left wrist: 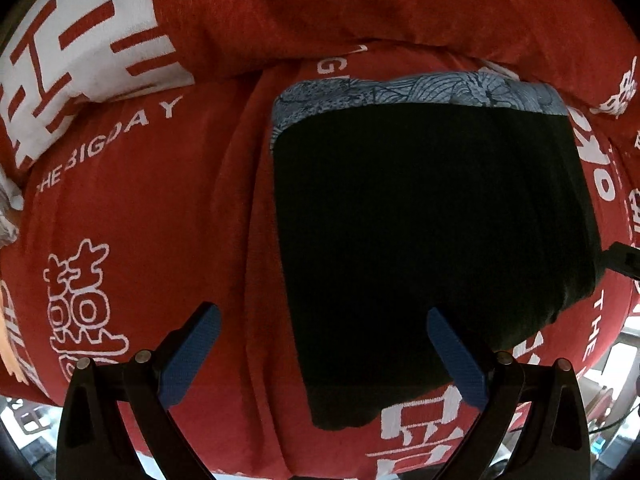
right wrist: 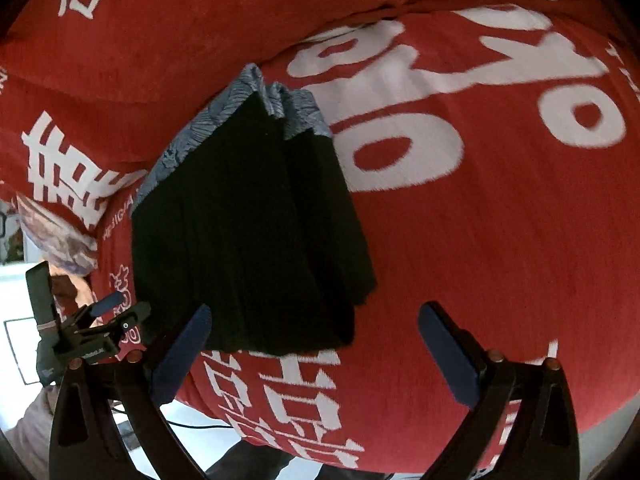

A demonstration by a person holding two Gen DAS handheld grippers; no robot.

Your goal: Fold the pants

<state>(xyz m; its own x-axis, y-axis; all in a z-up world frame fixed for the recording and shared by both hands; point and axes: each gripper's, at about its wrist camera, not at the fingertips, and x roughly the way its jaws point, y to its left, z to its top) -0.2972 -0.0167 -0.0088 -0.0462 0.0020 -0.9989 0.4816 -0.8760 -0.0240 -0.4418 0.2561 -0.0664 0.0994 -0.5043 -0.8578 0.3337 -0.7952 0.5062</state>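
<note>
The folded black cloth pants [left wrist: 432, 216] with a grey patterned waistband are lying on the red printed blanket [left wrist: 160, 200], long axis running away from both tools. The left gripper [left wrist: 324, 356] and the right gripper [right wrist: 316, 356] are being held wide open and empty just before the near edge; the left one seems slightly nearer.

The left black two-finger gripper with blue textured pads [left wrist: 322, 354] is hovering with its jaws spread wide, nothing lying between them. One blue pad [left wrist: 192, 356] is angling outward on the left of the left wrist view, the other on the right, each bolted to a black hinged arm. The right black two-finger gripper with dark blue pads [right wrist: 314, 354] is likewise gaping wide, gripping nothing, its fingers [right wrist: 448, 356] splayed apart. In the right wrist view the left gripper is showing at the lower left edge, seen from the side, small and partly hidden, with part of the person's hand behind it.
</note>
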